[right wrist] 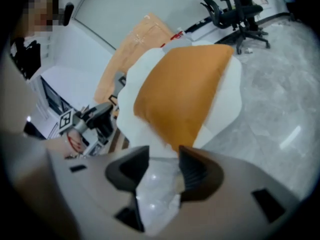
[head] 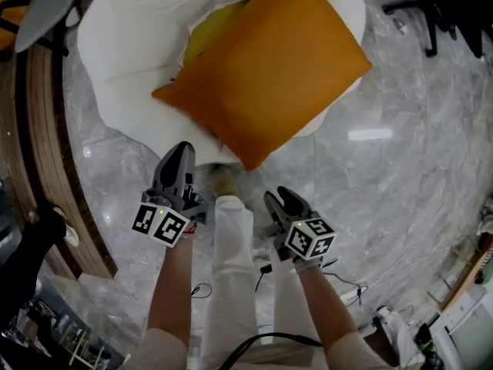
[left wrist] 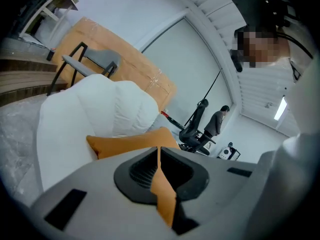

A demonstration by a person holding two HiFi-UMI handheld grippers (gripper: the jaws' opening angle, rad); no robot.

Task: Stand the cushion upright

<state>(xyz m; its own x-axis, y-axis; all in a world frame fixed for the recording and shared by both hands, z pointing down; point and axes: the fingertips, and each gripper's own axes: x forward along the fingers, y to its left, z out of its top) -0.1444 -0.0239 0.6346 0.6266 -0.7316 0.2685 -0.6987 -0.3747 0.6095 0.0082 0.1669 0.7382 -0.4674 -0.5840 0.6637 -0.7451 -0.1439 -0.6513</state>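
Observation:
The orange cushion (head: 266, 68) lies tilted against the white padded armchair (head: 131, 60), one corner pointing down toward me. My left gripper (head: 179, 156) hangs below that cushion's lower left edge, apart from it. Its jaws are shut, and in the left gripper view (left wrist: 159, 154) only a thin slit shows, with the cushion (left wrist: 125, 145) behind it. My right gripper (head: 282, 200) sits lower, at the right of my legs. It is open (right wrist: 162, 159) with nothing between its fingers, and marble floor shows in the gap. The cushion (right wrist: 180, 94) fills the middle of that view.
A yellow thing (head: 204, 29) peeks out under the cushion. A curved wooden ledge (head: 38, 145) borders the marble floor (head: 400, 168) at left. Office chair legs (head: 439, 14) stand at the top right. Cables (head: 347, 284) lie by my feet. A person (left wrist: 218, 121) stands far off.

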